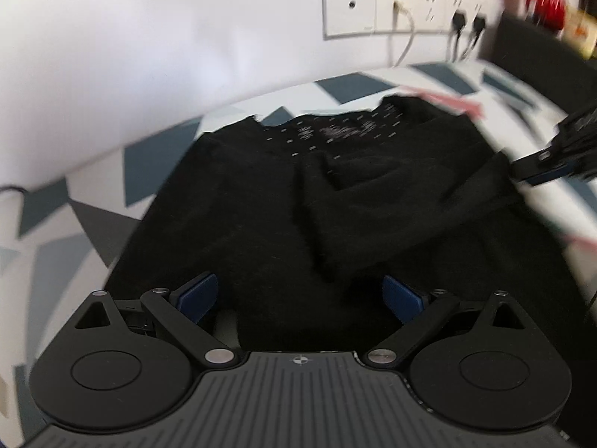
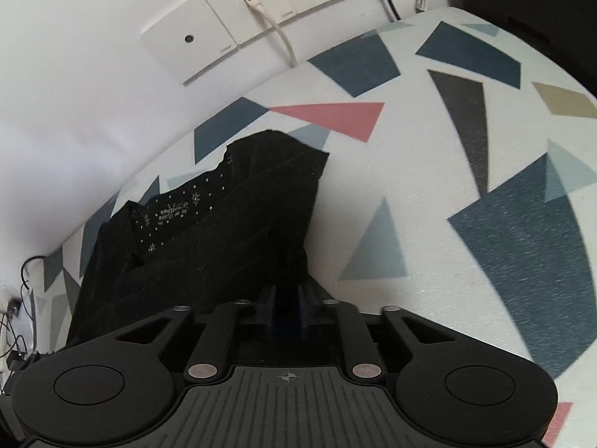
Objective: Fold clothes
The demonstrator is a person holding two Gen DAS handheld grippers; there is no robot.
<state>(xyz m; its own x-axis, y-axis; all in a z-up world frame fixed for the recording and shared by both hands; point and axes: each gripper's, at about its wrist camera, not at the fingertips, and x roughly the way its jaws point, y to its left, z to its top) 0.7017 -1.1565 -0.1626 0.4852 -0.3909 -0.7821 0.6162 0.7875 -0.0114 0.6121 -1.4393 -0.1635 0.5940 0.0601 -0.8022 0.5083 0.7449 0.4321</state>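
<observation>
Left tongs (image 1: 300,295) agape; right tongs (image 2: 287,311) pinching garment (image 2: 224,231).

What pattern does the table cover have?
White table cover with coloured triangles and angular patches, clearest in right wrist view.

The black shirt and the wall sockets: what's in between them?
In the right wrist view, only bare patterned tablecloth and then white wall lie between the black shirt and the wall sockets. A white cable hangs there too.

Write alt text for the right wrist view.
The right claw, fingers shut on an edge of the black knit garment with small pale dots, which lies on a white cloth with coloured geometric shapes. White wall sockets sit behind.
</observation>
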